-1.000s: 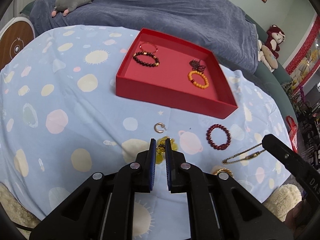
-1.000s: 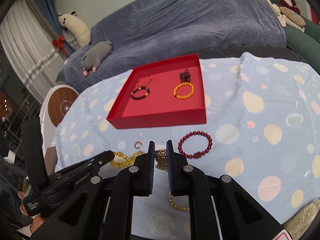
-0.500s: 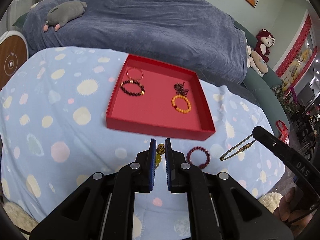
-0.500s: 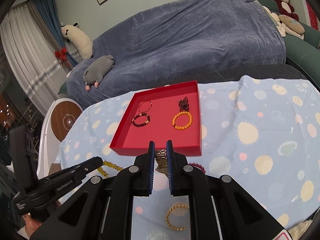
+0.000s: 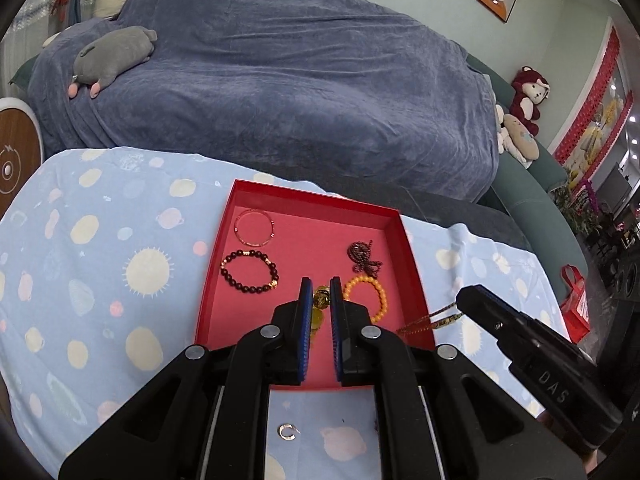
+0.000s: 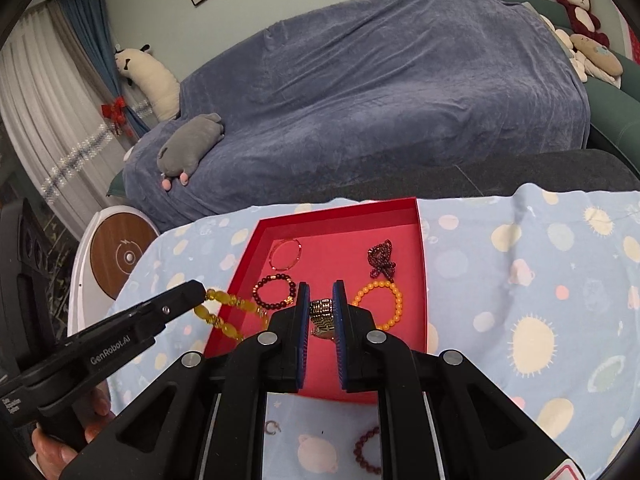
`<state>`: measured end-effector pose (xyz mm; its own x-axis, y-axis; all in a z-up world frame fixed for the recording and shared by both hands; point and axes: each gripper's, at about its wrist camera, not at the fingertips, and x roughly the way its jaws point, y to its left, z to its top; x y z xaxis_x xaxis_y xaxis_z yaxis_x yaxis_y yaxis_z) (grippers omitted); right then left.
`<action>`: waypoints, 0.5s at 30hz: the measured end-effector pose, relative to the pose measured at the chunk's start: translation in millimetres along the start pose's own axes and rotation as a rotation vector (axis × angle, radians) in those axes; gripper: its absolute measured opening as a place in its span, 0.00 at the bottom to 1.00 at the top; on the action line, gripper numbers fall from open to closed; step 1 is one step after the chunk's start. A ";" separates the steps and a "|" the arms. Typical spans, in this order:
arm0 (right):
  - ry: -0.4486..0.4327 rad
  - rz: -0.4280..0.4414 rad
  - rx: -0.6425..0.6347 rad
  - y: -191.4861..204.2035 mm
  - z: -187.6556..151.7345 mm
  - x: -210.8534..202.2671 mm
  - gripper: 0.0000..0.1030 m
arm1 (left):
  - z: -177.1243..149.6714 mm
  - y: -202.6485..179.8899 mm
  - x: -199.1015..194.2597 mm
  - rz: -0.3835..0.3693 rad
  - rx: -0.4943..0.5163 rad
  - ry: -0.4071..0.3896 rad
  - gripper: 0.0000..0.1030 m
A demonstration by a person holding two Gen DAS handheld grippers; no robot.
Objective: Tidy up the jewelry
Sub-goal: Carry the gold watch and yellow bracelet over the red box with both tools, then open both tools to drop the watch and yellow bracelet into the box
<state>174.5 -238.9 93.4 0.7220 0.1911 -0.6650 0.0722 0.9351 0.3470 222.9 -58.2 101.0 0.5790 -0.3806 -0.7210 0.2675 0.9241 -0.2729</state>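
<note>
The left hand-held gripper [image 5: 321, 300] is black plastic. It has two long flat fingers [image 5: 305, 320] with blue ridged pads on the inner sides. Behind the fingers the black frame spreads out wide, with big three-sided holes cut in it. Round silver screws [image 5: 269, 331] sit on the frame, two on each side. Seen from the other camera, white letters on its side read "GenRobot.AI".

The right hand-held gripper [image 6: 321, 308] looks the same: black frame, blue pads, silver screws [image 6: 375, 336]. Seen from the side, its arm shows the pale letters "DAS". A red and white sticker [image 6: 570, 473] peeks out at the bottom corner.

A person's fingers [image 6: 52, 450] wrap around the left handle.
</note>
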 end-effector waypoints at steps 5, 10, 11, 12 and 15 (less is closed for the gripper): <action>0.053 -0.024 0.008 -5.9 -8.6 28.1 0.11 | -3.3 9.8 27.0 0.033 -0.005 0.046 0.08; 0.108 -0.042 0.006 -12.7 -22.9 47.1 0.11 | -13.6 24.3 43.8 0.060 -0.033 0.086 0.08; 0.110 -0.045 0.010 -13.8 -24.9 48.2 0.12 | -15.8 27.9 43.5 0.064 -0.046 0.080 0.08; 0.103 -0.048 0.016 -14.7 -26.5 46.3 0.15 | -17.1 30.3 43.0 0.072 -0.052 0.076 0.08; 0.087 -0.060 0.024 -17.3 -28.8 40.6 0.27 | -21.1 36.5 39.7 0.089 -0.065 0.070 0.21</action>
<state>182.8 -238.8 41.4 0.6534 0.1612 -0.7397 0.1309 0.9383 0.3202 239.4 -38.9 49.0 0.5424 -0.2955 -0.7864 0.1654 0.9554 -0.2448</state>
